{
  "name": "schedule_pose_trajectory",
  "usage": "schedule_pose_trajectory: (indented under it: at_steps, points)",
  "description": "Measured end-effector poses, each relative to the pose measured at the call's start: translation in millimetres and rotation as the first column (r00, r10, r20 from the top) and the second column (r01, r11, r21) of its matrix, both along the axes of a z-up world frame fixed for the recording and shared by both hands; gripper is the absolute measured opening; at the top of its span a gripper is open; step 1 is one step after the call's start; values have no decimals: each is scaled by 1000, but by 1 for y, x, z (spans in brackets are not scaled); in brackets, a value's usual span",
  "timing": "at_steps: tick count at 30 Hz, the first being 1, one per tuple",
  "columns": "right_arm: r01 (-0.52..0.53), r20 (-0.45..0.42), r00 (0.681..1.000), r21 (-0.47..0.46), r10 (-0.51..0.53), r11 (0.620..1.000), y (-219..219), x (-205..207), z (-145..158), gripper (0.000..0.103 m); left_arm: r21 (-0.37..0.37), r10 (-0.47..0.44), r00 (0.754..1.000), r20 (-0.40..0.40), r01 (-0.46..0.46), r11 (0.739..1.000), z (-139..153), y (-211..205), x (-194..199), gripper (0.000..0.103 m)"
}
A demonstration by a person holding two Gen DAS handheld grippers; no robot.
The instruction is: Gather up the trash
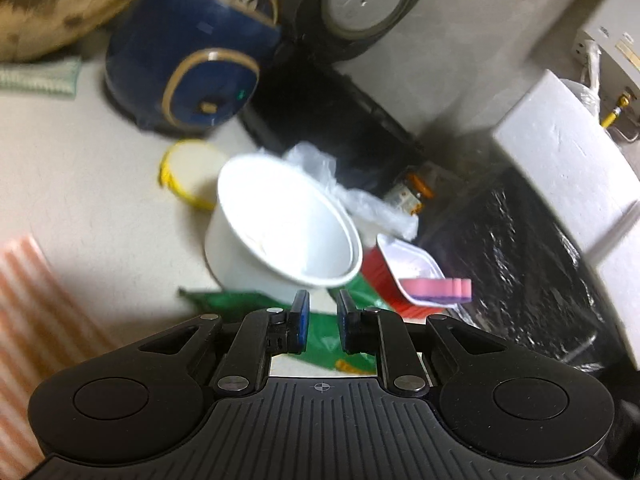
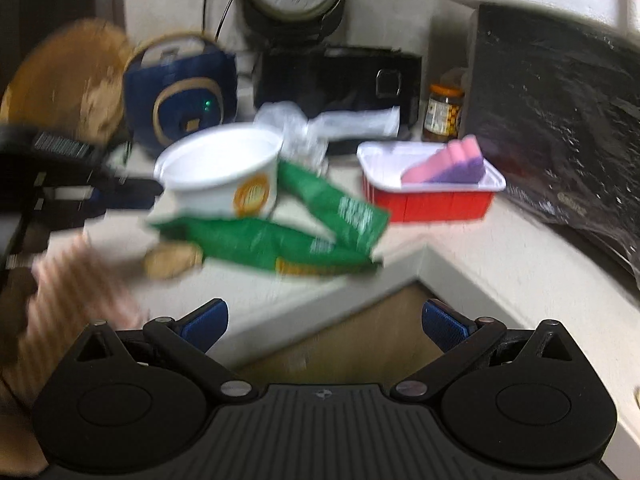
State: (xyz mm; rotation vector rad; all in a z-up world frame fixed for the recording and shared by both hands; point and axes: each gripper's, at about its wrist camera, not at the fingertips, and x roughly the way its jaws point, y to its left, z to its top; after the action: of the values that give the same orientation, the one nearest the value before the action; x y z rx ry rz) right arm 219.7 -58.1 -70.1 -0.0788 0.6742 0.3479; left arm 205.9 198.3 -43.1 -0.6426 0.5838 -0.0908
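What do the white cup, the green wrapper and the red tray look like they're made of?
White cup: probably coated paper or thin plastic, with a smooth matte wall, a rolled rim and a printed logo.
Green wrapper: thin plastic film, glossy, creased and printed.
Red tray: likely thin moulded plastic, with ribbed red sides and a white inside; it holds a pink and purple sponge, which looks like foam.

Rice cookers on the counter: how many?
2. The blue rice cooker stands at the back left behind the white cup; the black rice cooker sits to its right by the wall. Others may be out of frame.
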Motion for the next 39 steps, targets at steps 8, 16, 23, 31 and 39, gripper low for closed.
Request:
schedule_pose_trajectory:
  at_steps: [8, 16, 23, 31, 39]
  points:
    - [-23, -89, 995, 181, 39, 983, 7, 71, -12, 103, -25, 134, 991, -7, -134, 991, 19, 30, 9, 17]
    - [-86, -139, 984, 180, 112, 980, 34, 99, -31, 103, 9, 142, 990, -17, -142, 990, 22, 33, 45, 17]
    - [-86, -202, 972, 178, 122, 980, 38, 106, -47, 103, 232, 206, 974, -90, -180, 956, 3, 28, 69, 17]
    - [-141, -196, 968, 102, 159, 985, 49, 98, -57, 103, 173, 183, 971, -151, -156, 972, -25, 37, 83, 27]
    - [-173, -208, 961, 53, 180, 984, 58, 100, -58, 103, 14, 147, 970, -192, -148, 989, -41, 45, 84, 21]
